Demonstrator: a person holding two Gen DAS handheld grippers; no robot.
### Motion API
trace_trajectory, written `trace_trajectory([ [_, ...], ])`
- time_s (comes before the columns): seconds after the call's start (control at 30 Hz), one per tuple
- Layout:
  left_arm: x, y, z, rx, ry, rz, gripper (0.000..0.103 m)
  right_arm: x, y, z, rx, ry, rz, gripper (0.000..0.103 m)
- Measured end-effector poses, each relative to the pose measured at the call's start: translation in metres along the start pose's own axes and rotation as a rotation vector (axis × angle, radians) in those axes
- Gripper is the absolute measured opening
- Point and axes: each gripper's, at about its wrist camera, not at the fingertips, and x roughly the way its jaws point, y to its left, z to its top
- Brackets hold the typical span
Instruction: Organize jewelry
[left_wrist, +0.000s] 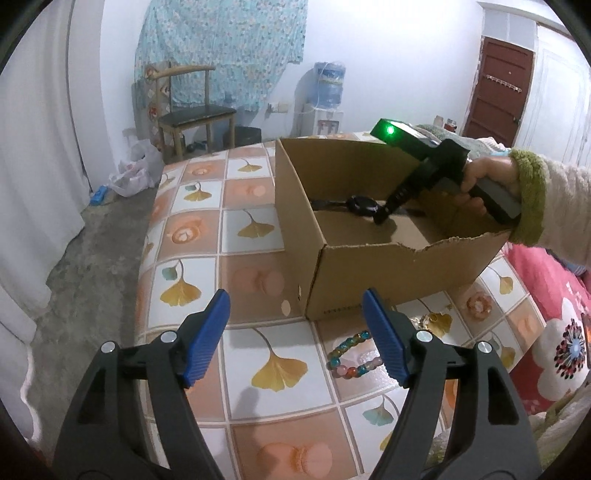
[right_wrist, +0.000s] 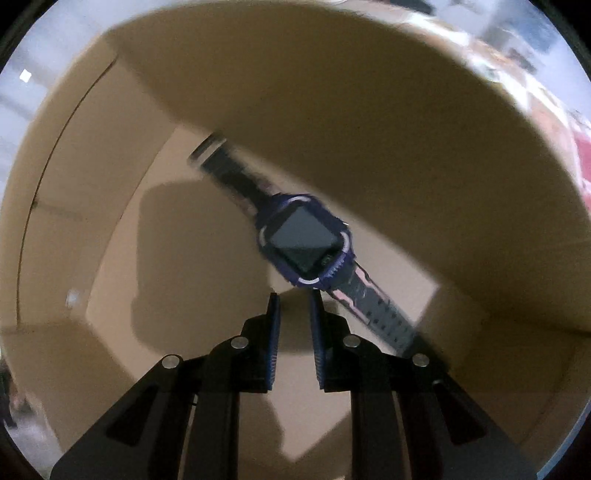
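Note:
An open cardboard box stands on the tiled tablecloth. A hand in a green-cuffed sleeve holds my right gripper down inside it. There its jaws stand nearly together, nipping a dark blue watch by the edge of its case beside the strap. In the right wrist view the watch lies slantwise just past the right gripper, blurred, above the box floor. My left gripper is open and holds nothing, low over the cloth by the box's near corner. A coloured bead bracelet lies by its right finger.
A small gold piece lies on the cloth in front of the box. The table's left edge drops to a concrete floor. A chair and a water dispenser stand at the far wall. Red flowered fabric lies to the right.

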Motion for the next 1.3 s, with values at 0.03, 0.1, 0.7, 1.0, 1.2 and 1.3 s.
trace_trajectory([
  [0.03,0.001,0.0,-0.001,-0.004,0.004,0.001,0.071,0.0,-0.003,0.0,0.017,-0.01,-0.003,0.017],
  [0.1,0.003,0.0,-0.004,-0.009,0.015,0.009,0.072,-0.005,-0.009,-0.003,0.055,-0.026,0.017,0.017],
  [0.7,0.049,-0.039,-0.079,-0.008,0.253,0.048,0.074,-0.064,0.064,-0.26,0.234,-0.344,0.119,0.069],
  [1.0,0.061,-0.049,-0.083,0.004,0.244,0.139,0.09,-0.029,0.078,-0.279,0.234,-0.29,-0.102,0.072],
  [1.2,0.06,-0.04,-0.083,-0.049,0.227,0.17,0.095,-0.022,0.072,-0.277,0.247,-0.279,-0.088,0.097],
  [1.3,0.059,-0.033,-0.083,-0.064,0.229,0.186,0.096,-0.024,0.07,-0.278,0.256,-0.287,-0.095,0.097],
])
